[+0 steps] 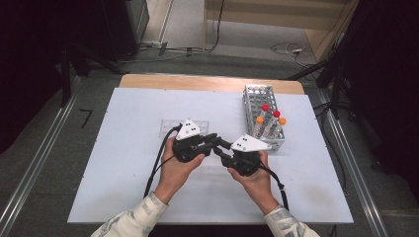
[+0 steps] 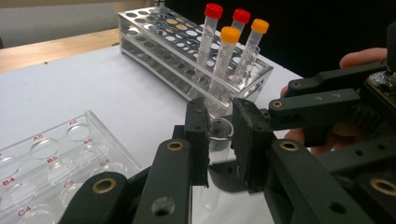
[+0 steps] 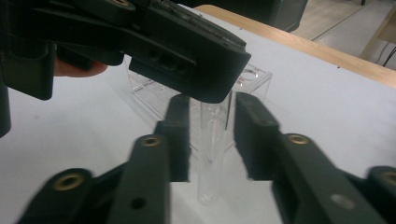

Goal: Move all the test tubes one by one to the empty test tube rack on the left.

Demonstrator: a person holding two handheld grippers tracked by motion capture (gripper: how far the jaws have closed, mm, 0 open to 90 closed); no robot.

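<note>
White table [image 1: 128, 163] carries a metal rack [image 2: 154, 44] of capped tubes and a clear rack [image 2: 51, 158]. Left tongs [image 2: 219, 140] pinch a bare tube [image 2: 218, 135] upright above the table; right tongs [image 3: 212, 140] stand spread around it. Racking it seems left to do.

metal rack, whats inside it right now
The metal rack holds four capped tubes at one end, two red-capped, two orange-capped. The other holes look empty. The tube bottoms are hidden by the frame.

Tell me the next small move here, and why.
Probably draw the right gripper back. The left gripper is shut on the clear tube, while the right gripper's jaws stand apart from the tube's lower part, so the handover looks done. The tube could then go to the clear rack.
</note>
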